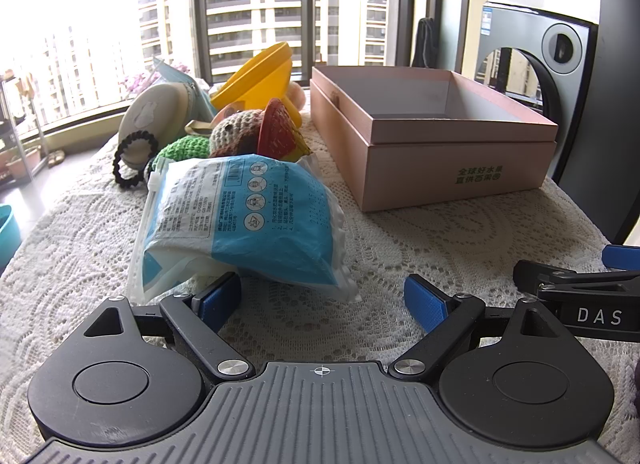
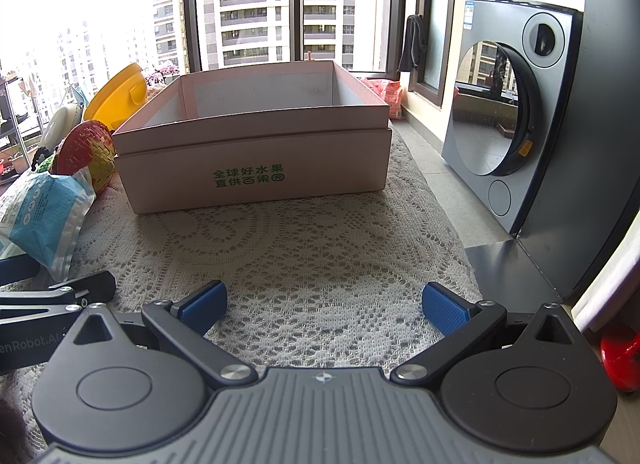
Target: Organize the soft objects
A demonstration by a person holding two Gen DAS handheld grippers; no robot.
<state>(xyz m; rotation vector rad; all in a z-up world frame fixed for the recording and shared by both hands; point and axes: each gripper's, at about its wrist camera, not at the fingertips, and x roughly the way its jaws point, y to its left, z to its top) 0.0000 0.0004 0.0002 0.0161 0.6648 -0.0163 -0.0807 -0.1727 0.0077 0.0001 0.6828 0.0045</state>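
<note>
1. Two claws, left claw [image 1: 322, 298] and right claw [image 2: 324, 304], gape empty; the mask packet [image 1: 244, 216] sits left of centre, touching your left pad — nudging shoves it.
2. Slick plastic may slip before reaching the pink box [image 2: 256, 152], upper centre.

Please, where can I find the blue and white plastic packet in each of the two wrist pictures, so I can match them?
Left wrist view: the blue and white plastic packet lies left of centre, just beyond the left hand-held gripper, its lower corner close to the left pad.
Right wrist view: the packet is at the far left edge, partly cut off.
Shared landmark: the open pink box with green characters, to the right of the packet in both.
</note>
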